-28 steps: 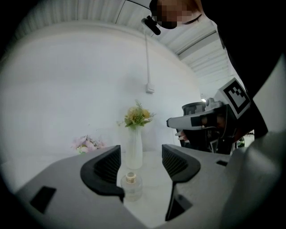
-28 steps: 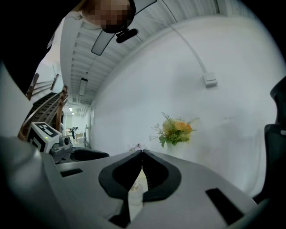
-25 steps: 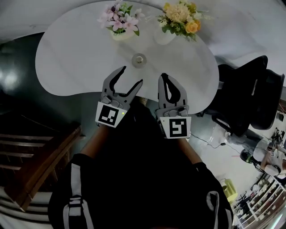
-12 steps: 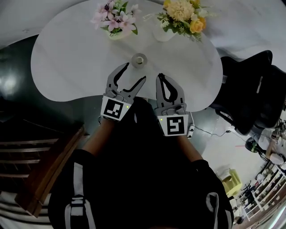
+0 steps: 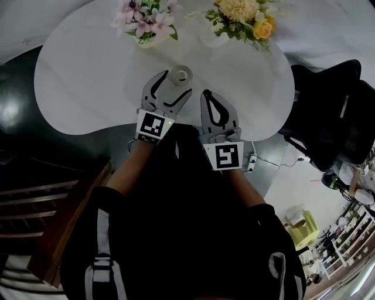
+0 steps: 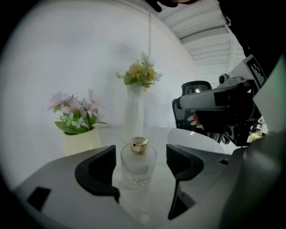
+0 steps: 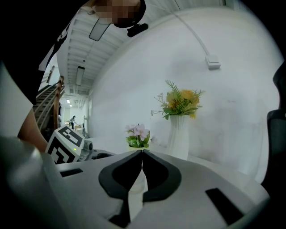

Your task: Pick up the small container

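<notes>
The small container (image 5: 180,74) is a frosted glass bottle with a gold cap, standing upright on the white table (image 5: 82,76). My left gripper (image 5: 174,84) reaches over the table's near edge, its jaws opening. The bottle stands between the two fingers, and neither pad touches it. In the left gripper view the container (image 6: 138,172) sits midway in the gap of the left gripper (image 6: 141,157), with space on both sides. My right gripper (image 5: 207,95) is just right of it, shut and holding nothing. In the right gripper view the right gripper (image 7: 142,155) shows its jaws pressed together.
A cream pot of pink flowers (image 5: 142,23) and a white vase of yellow flowers (image 5: 240,17) stand at the table's far side. A black office chair (image 5: 334,111) is to the right. Wooden steps (image 5: 64,217) lie at the lower left.
Both grippers have moved forward over the table edge. The left gripper's jaws have spread wider and now stand on either side of the container. The right gripper stays shut.
</notes>
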A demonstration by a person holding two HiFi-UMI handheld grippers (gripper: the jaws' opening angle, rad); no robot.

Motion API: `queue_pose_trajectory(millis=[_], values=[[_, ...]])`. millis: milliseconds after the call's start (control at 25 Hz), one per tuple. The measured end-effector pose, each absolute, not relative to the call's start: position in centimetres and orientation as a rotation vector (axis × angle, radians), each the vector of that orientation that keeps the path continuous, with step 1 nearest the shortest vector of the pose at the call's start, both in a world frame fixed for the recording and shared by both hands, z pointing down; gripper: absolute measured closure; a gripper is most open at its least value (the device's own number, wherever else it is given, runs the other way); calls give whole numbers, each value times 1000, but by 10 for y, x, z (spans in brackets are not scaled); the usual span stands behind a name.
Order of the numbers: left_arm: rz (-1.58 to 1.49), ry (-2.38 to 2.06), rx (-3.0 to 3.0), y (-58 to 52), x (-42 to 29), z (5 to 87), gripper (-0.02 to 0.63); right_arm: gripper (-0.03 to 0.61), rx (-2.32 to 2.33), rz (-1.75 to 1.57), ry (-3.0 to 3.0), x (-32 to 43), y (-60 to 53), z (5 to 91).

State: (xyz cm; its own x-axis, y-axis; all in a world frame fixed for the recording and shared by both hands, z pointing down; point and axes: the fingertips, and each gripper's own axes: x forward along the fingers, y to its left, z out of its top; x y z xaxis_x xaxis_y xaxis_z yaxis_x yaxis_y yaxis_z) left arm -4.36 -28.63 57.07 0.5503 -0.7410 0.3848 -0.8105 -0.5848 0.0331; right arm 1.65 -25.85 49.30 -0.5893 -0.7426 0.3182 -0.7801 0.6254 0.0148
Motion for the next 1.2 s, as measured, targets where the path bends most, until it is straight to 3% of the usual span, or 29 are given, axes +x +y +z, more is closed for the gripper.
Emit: queue_pose_trajectory(millis=[1200], values=[[613,-1242,2583,-314,-26,619,279,557,1307,272,-2476,25,-258,521]])
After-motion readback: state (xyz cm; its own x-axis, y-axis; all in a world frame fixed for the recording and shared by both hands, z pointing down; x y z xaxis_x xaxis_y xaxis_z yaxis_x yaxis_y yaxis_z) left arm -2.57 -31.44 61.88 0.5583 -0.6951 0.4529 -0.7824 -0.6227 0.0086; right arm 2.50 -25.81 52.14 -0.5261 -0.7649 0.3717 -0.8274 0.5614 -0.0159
